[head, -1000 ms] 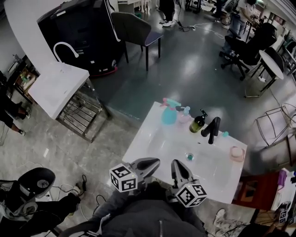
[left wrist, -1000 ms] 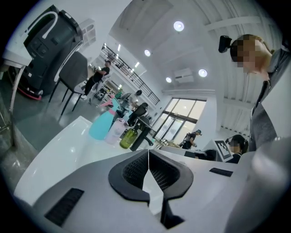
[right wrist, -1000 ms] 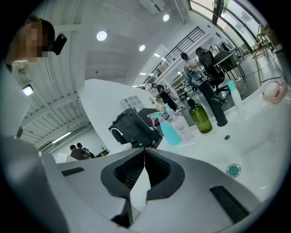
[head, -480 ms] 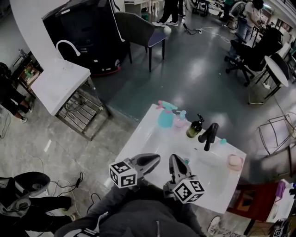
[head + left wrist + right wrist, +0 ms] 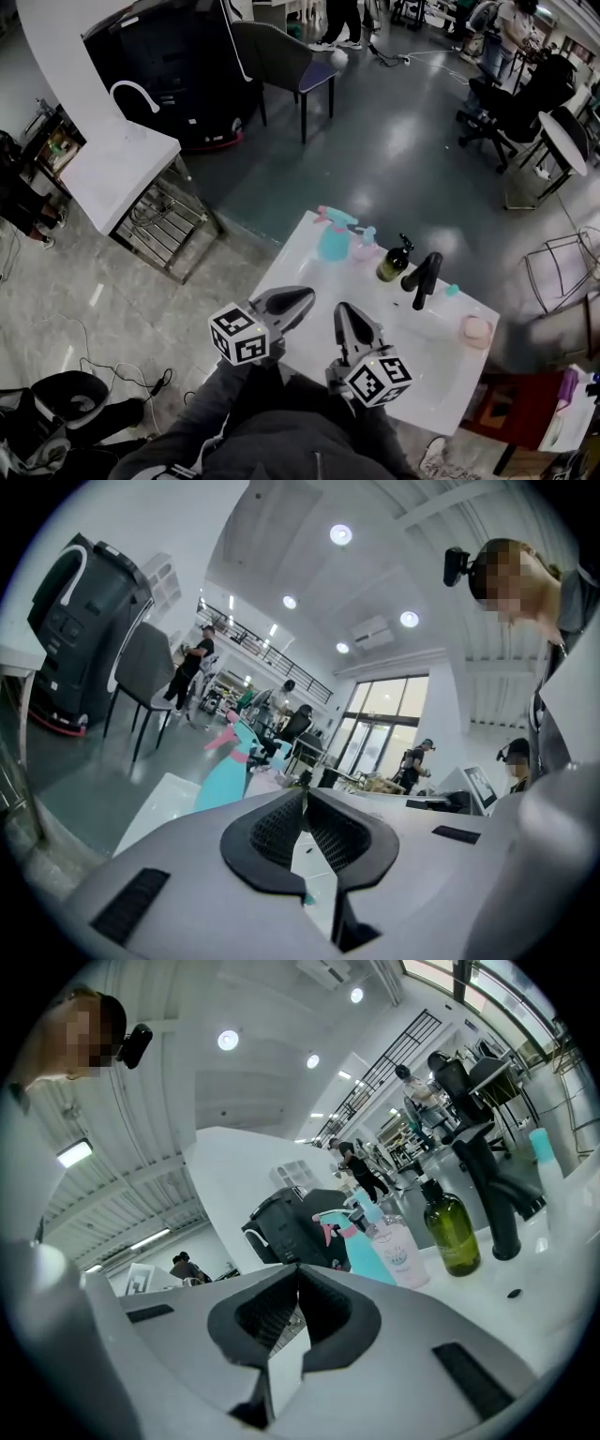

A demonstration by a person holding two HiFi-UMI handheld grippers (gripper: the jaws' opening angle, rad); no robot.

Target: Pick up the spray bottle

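The spray bottle (image 5: 333,241), teal with a pink trigger, stands at the far left edge of the white sink counter (image 5: 291,281). It also shows in the left gripper view as the teal spray bottle (image 5: 223,782) and in the right gripper view as the spray bottle (image 5: 364,1258). My left gripper (image 5: 303,299) is shut and holds nothing, hovering over the counter's near left part, short of the bottle. Its jaws (image 5: 305,796) meet tip to tip. My right gripper (image 5: 340,313) floats beside it, also shut and bare, and its jaws (image 5: 298,1270) touch at the tips.
Next to the spray bottle stand a pink pump bottle (image 5: 365,247), a dark green pump bottle (image 5: 394,263) and a black faucet (image 5: 423,273). A pink soap dish (image 5: 476,330) lies at the counter's right. A chair (image 5: 281,56) and a white side table (image 5: 117,169) stand beyond.
Both grippers have moved forward over the counter toward the row of bottles and a little up. Both stayed shut. The bottles have not moved.
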